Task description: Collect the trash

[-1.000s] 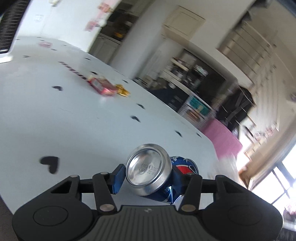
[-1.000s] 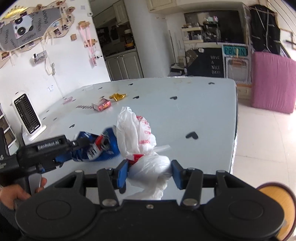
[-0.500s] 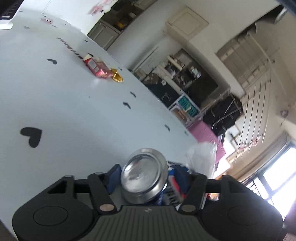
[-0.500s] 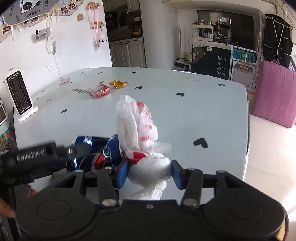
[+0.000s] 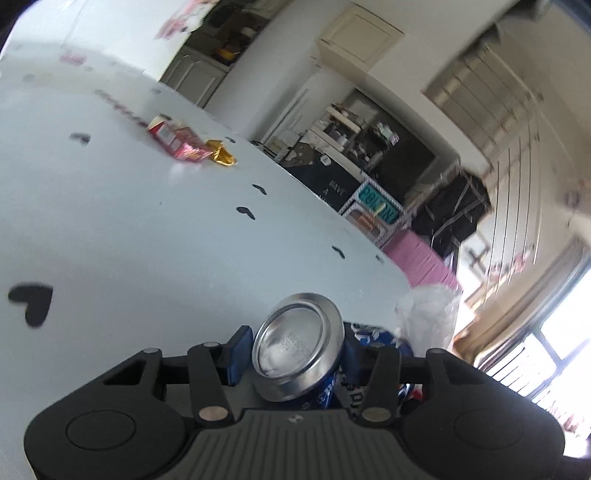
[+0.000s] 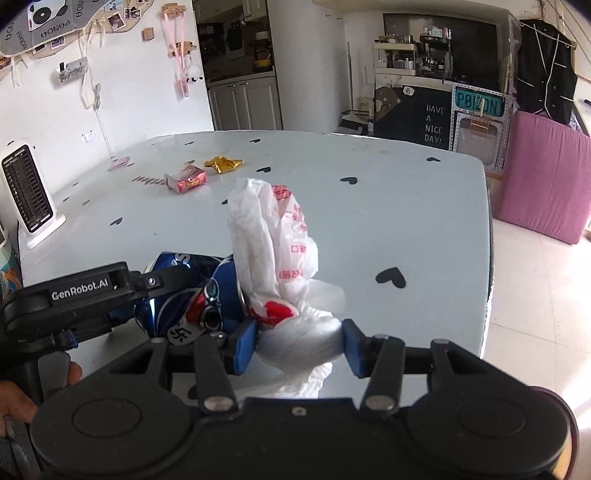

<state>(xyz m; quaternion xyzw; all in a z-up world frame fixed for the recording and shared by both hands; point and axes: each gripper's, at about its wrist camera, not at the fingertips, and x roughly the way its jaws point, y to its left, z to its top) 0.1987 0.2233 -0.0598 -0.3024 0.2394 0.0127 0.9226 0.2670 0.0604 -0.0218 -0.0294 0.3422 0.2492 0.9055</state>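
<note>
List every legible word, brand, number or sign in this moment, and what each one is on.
"GenRobot.AI": side of the left tongs.
"HAVE A NICE DAY!": black board behind the table.
"P0I20N", roughly: teal plate beside it.
"PANDA": grey wall hanging, top left.
Red characters on the white plastic bag: too crumpled to read.
Stamped code on the blue can's base: too blurred.

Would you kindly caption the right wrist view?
Right gripper holds white plastic bag; left gripper brings blue can alongside.

table point(image 6: 424, 206): pale, heart-dotted | red carton point(image 6: 185, 179) | gold wrapper point(image 6: 223, 163) | heater point(image 6: 27, 197)
</note>
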